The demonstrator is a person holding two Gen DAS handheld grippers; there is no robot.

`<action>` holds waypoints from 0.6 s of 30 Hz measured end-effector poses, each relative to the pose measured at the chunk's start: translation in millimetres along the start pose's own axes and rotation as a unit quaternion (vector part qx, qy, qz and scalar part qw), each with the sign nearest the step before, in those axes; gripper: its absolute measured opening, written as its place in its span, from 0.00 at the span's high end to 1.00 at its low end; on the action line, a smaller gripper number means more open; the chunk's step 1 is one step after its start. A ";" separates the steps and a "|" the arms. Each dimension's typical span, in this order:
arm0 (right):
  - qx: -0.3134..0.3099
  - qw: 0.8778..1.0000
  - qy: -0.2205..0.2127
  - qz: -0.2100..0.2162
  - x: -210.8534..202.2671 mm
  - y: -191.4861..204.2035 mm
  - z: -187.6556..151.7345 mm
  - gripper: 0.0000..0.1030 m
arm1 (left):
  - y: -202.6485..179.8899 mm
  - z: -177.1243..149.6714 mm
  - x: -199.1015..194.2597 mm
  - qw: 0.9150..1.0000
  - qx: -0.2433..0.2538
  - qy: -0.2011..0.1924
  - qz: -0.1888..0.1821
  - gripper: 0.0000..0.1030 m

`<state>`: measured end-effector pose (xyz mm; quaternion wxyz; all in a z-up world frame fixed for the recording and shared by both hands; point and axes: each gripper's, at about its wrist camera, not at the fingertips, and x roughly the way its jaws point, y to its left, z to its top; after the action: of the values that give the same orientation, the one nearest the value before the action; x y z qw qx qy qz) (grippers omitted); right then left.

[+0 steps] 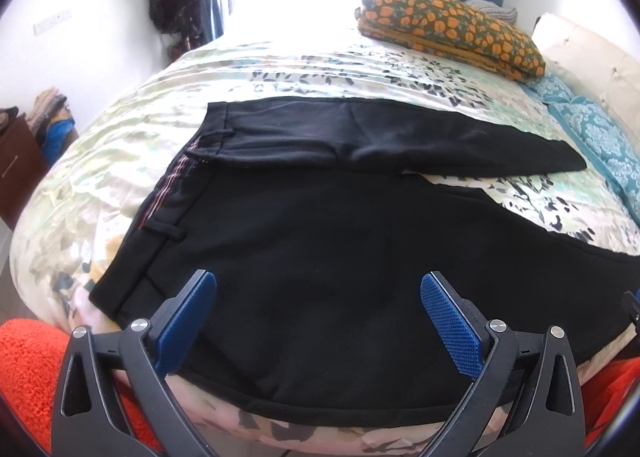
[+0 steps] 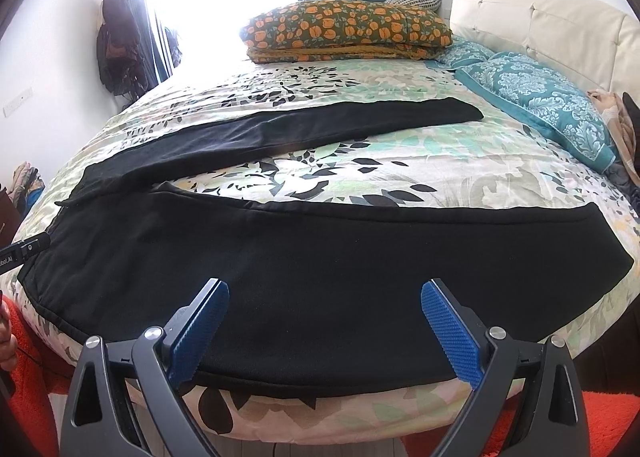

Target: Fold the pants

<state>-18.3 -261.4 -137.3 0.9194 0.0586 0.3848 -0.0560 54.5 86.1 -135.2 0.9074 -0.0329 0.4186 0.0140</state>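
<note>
Black pants (image 1: 320,241) lie spread flat on the floral bed cover (image 1: 320,65), waistband to the left, both legs running right in a V. In the right wrist view the near leg (image 2: 320,257) fills the foreground and the far leg (image 2: 280,129) lies behind. My left gripper (image 1: 318,285) is open and empty, hovering over the near hip area close to the bed's front edge. My right gripper (image 2: 324,289) is open and empty over the middle of the near leg. The left gripper's tip (image 2: 24,251) shows at the left edge of the right wrist view.
A folded orange-flowered quilt (image 2: 348,33) and teal pillows (image 2: 532,97) lie at the head of the bed by a cream headboard (image 2: 540,17). An orange rug (image 1: 36,361) lies on the floor by the bed. A brown cabinet (image 1: 16,165) stands at the left.
</note>
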 end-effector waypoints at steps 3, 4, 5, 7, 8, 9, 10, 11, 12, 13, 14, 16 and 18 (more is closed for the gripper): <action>0.021 1.000 -0.001 -0.003 -1.1 -10.5 1.3 0.06 | 13.9 -2.1 8.6 1.000 -0.021 0.017 -0.001 0.01; 0.029 1.000 0.004 -0.004 0.7 -14.2 0.8 0.06 | 16.8 -3.4 11.7 0.999 -0.023 0.023 -0.003 0.01; 0.038 0.999 0.009 -0.005 2.7 -17.7 0.1 0.06 | 17.6 -5.3 15.2 0.999 -0.021 0.029 -0.006 0.01; 0.053 0.998 0.022 -0.005 7.9 -23.3 -1.5 0.06 | 14.2 -9.1 22.5 0.999 -0.005 0.039 -0.005 0.01; 0.058 0.998 0.028 -0.004 10.9 -24.8 -2.5 0.06 | 10.3 -11.0 26.9 0.999 0.008 0.043 -0.001 0.01; 0.061 0.998 0.035 -0.002 13.9 -25.6 -3.6 0.06 | 6.5 -12.9 31.5 0.999 0.023 0.047 0.005 0.01; 0.062 0.997 0.042 0.000 17.2 -25.3 -4.8 0.06 | 2.7 -15.2 37.7 0.998 0.036 0.056 0.016 0.01; 0.060 0.997 0.050 0.002 20.7 -24.0 -6.0 0.06 | 1.0 -17.2 43.0 0.997 0.042 0.066 0.025 0.01; 0.056 0.997 0.058 0.003 24.0 -22.4 -7.4 0.06 | 0.8 -19.3 47.8 0.996 0.043 0.076 0.031 0.01; 0.051 0.997 0.065 0.002 27.1 -20.2 -8.8 0.06 | 0.1 -21.7 50.7 0.995 0.046 0.082 0.035 0.01; 0.045 0.996 0.071 0.002 30.2 -18.2 -10.7 0.06 | -1.8 -23.1 52.0 0.994 0.053 0.084 0.040 0.01; 0.034 0.995 0.090 0.000 38.0 -15.1 -15.3 0.06 | -5.9 -24.1 52.1 0.993 0.067 0.085 0.048 0.01; 0.030 0.994 0.107 -0.006 45.1 -14.5 -20.4 0.06 | -6.4 -25.6 52.7 0.992 0.071 0.088 0.048 0.00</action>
<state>-3.3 -275.2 -184.6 0.8706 0.0894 0.4794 -0.0661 69.6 77.8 -191.6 0.8653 0.0507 0.4981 0.0252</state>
